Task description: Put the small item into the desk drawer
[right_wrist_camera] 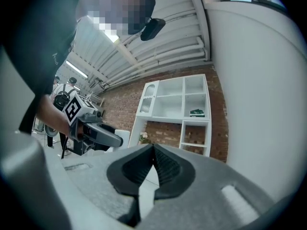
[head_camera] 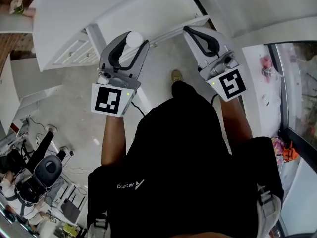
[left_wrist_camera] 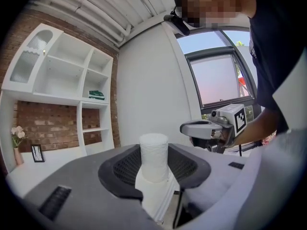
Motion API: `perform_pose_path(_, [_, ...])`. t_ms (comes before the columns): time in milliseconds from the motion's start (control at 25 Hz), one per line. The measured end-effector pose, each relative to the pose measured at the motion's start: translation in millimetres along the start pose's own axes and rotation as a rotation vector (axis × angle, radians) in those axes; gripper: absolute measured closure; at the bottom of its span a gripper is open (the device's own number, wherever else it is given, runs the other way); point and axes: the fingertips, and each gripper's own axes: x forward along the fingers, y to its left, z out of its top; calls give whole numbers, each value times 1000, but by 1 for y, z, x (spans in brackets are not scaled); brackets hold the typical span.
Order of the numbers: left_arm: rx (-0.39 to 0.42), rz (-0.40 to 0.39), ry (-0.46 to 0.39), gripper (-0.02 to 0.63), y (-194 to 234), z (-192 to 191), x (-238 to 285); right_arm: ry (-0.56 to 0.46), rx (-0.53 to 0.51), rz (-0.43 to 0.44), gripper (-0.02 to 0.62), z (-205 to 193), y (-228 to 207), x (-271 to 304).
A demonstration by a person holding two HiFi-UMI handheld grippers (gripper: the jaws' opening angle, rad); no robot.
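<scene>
**Head view, with both gripper views.** The white bench [head_camera: 74, 9] fills the upper field. A low white rimmed tray [head_camera: 178, 29] projects from it toward the person; this is judged to be the pulled-out desk drawer, though its interior cannot be made out.

The left gripper [head_camera: 130, 46] sits at the 6 o'clock side of that tray with its tips directed to 12 o'clock, just short of the rim. The right gripper [head_camera: 190, 31] lies at 3 o'clock of the left one, its tips also at the rim.

The small white cylindrical item [head_camera: 133, 37] is carried at the tips of the left gripper [left_wrist_camera: 153, 169]. The jaws stand wide and clamp on the cylinder [left_wrist_camera: 153, 155]. Its long axis lies at right angles to the closing line, and one end stands clear of the jaw tips.

The right gripper [right_wrist_camera: 153, 162] is clenched, pad against pad, with nothing between.

The coming move appears to turn on carrying the left gripper onward toward 12 o'clock, over the rim, before the cylinder is let go.
</scene>
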Motion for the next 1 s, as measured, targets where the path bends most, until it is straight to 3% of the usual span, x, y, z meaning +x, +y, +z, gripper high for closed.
perform_pose_path(520, [-48, -2, 150, 439, 38, -32, 101, 41, 29, 82, 595, -51, -82, 45])
perform_pose_path(1000, [-126, -126, 411, 439, 48, -98, 149, 108, 31, 66, 595, -87, -102, 66])
